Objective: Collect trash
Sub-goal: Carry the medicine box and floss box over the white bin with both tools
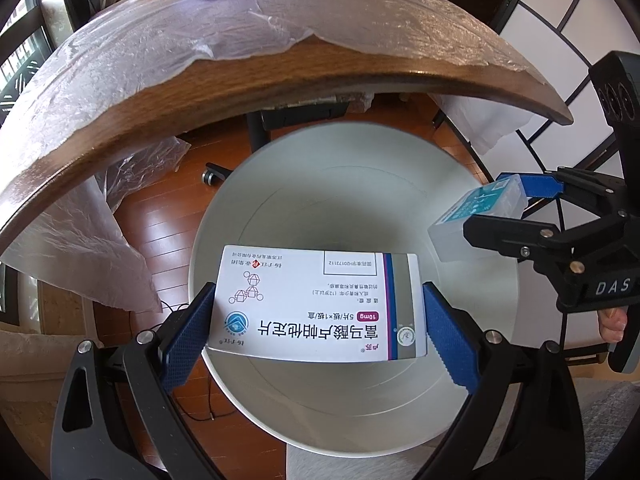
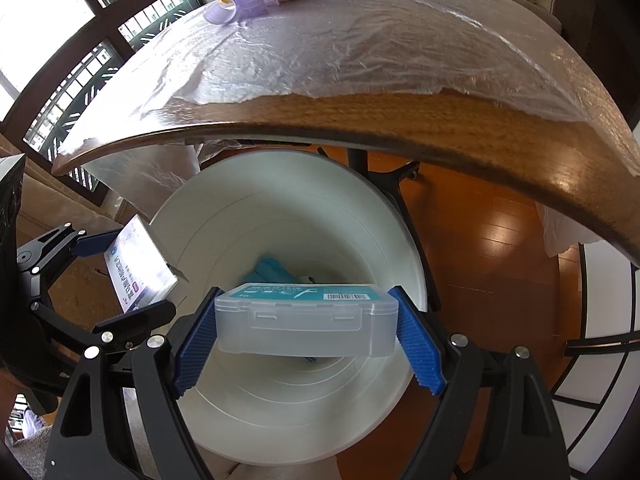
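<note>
Our left gripper (image 1: pixel 318 320) squeezes the white medicine box (image 1: pixel 320 304) over the white bin (image 1: pixel 460 400). Our right gripper (image 2: pixel 306 330), at three o'clock, squeezes the clear plastic case (image 2: pixel 306 320) near the rim. It could bounce out if we let go early. Something teal (image 2: pixel 272 270) lies inside.

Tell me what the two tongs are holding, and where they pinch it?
Left tongs pinch the white medicine box by its short ends. Right tongs pinch the clear plastic case by its ends. Both over the white bin.
</note>
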A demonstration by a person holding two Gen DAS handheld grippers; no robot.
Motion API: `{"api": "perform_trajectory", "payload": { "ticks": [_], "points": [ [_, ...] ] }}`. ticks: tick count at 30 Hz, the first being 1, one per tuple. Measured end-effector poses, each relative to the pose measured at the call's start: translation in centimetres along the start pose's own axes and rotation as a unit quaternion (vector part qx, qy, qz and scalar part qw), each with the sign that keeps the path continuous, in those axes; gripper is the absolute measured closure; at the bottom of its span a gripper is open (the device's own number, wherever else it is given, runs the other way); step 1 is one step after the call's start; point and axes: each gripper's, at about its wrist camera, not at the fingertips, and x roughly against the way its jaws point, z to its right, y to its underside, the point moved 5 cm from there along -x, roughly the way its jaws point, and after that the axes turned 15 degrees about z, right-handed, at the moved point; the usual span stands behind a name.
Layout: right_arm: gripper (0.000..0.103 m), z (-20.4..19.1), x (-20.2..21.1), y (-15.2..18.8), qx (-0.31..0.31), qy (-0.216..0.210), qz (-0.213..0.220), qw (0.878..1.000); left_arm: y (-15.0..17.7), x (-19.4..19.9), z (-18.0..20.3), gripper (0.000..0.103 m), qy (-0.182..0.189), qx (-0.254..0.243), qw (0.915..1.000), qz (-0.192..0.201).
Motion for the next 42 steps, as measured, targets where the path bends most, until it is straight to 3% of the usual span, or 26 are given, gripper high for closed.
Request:
{"api": "perform_trajectory", "payload": {
  "ticks": [42],
  "points": [
    [0.022, 0.9, -1.8, 0.0, -0.014, 0.009, -0.023, 1.000, 0.3, -2.3, -0.9, 0.005, -0.004, -0.001, 0.9995, -0.033]
  ]
}}
